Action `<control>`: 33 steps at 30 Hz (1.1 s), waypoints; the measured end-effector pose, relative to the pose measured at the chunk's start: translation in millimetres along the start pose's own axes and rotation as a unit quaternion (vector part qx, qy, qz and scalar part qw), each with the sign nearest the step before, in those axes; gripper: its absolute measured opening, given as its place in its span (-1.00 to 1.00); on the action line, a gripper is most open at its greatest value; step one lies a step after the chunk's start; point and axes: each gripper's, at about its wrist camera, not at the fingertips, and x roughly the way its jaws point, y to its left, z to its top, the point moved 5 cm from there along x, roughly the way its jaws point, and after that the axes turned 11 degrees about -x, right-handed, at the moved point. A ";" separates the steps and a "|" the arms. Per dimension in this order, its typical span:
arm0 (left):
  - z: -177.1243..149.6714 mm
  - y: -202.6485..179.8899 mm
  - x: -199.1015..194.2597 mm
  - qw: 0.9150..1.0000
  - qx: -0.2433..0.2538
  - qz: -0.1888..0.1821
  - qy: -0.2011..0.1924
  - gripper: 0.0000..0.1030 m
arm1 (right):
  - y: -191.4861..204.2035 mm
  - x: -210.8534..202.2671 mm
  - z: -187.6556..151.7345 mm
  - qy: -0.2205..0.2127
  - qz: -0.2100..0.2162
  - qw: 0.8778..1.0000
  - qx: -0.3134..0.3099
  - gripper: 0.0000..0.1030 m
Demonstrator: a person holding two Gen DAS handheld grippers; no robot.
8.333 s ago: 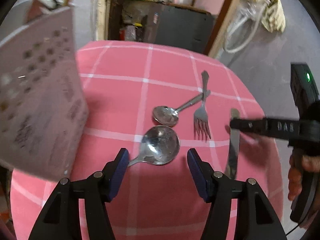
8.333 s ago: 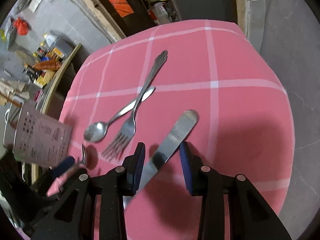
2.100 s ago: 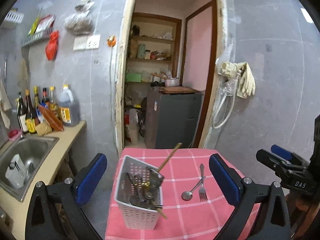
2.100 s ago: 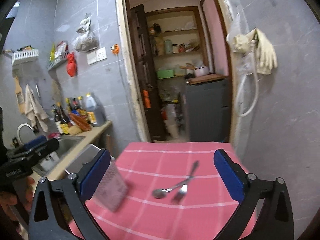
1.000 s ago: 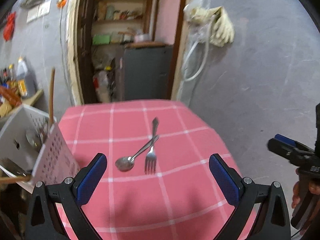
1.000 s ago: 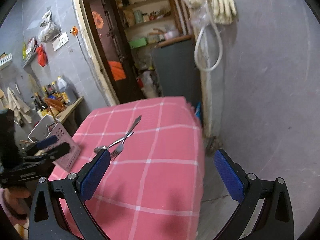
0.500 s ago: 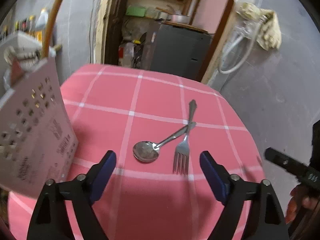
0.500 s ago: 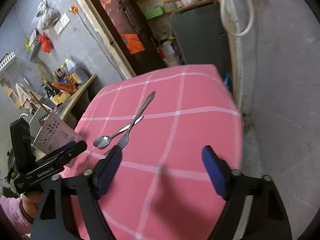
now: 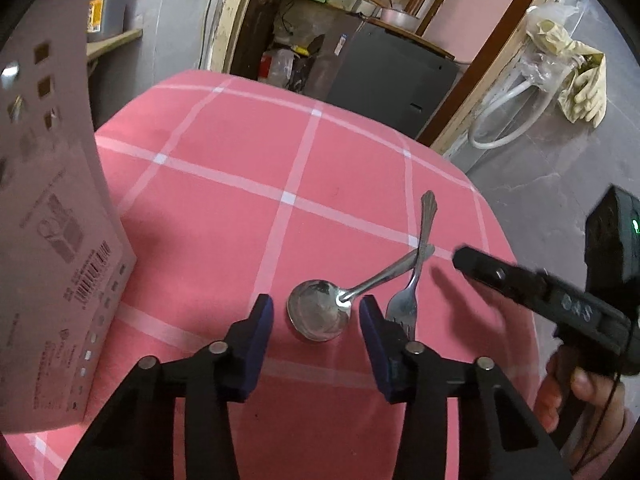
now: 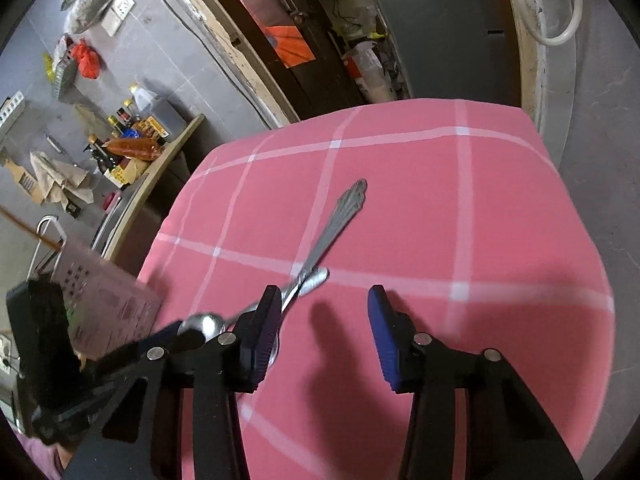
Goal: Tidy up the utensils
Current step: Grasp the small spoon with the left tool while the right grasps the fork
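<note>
Spoon (image 9: 318, 315) and fork (image 9: 416, 270) lie crossed at their handles on the pink-clothed desk (image 9: 224, 184) (basket (image 9: 48, 216) at its left edge). The left hand-held gripper (image 9: 316, 322), parted and empty, brackets the spoon's bowl; the right hand-held gripper (image 10: 322, 330) hovers, likewise parted and empty.

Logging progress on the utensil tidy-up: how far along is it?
Partly done, judging by what lies out. The white basket stands on the pink table. Only a spoon and fork lie loose, handles crossed. The open left gripper straddles the spoon's bowl; the right gripper is open and empty.
</note>
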 end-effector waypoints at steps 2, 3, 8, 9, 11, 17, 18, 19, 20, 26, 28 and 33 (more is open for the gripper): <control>0.4 0.2 0.3 1.000 -0.001 -0.005 0.004 -0.30 | 2.1 9.6 5.3 0.006 -0.006 1.000 0.001 -0.22; 0.6 0.9 0.5 1.000 -0.003 -0.005 0.005 -0.37 | 1.3 12.2 7.4 0.009 -0.007 1.000 0.000 -0.22; -3.6 1.2 2.4 1.000 -0.011 -0.009 0.020 -0.71 | 14.1 30.7 19.4 0.037 -0.031 0.999 -0.019 -0.25; -6.0 -0.4 2.2 1.000 -0.009 -0.009 0.022 -0.76 | 18.4 33.9 21.2 0.049 -0.046 0.997 -0.027 -0.29; -9.9 -3.9 1.8 1.000 -0.003 -0.011 0.025 -0.83 | 21.3 35.9 21.6 0.064 -0.068 0.995 -0.037 -0.45; -19.3 -8.0 -4.0 0.999 0.007 -0.010 0.030 -0.87 | 12.1 30.0 19.4 0.073 -0.045 0.996 0.003 -0.68; -19.5 -8.7 -5.1 0.999 0.009 -0.009 0.031 -0.89 | 8.6 28.3 17.5 0.071 -0.032 0.997 0.024 -0.70; -20.2 -9.0 -6.8 0.999 0.012 -0.006 0.031 -0.91 | 4.7 26.7 14.5 0.071 -0.023 0.996 0.039 -0.73; -21.5 -9.8 -9.4 0.999 0.014 -0.004 0.030 -0.92 | 0.6 25.6 10.2 0.070 -0.018 0.996 0.047 -0.75; -41.7 -1.8 -26.3 0.999 0.001 0.011 0.048 -0.95 | -2.0 10.2 -17.2 0.076 -0.017 0.994 0.073 -0.99; -53.0 1.5 -35.3 0.998 -0.001 0.007 0.056 -0.94 | -2.3 6.7 -31.5 0.080 -0.007 0.993 0.086 -0.99; -74.5 17.1 -50.1 0.996 -0.029 0.007 0.082 -0.94 | -2.2 -3.1 -54.9 0.064 0.018 0.990 0.127 -0.99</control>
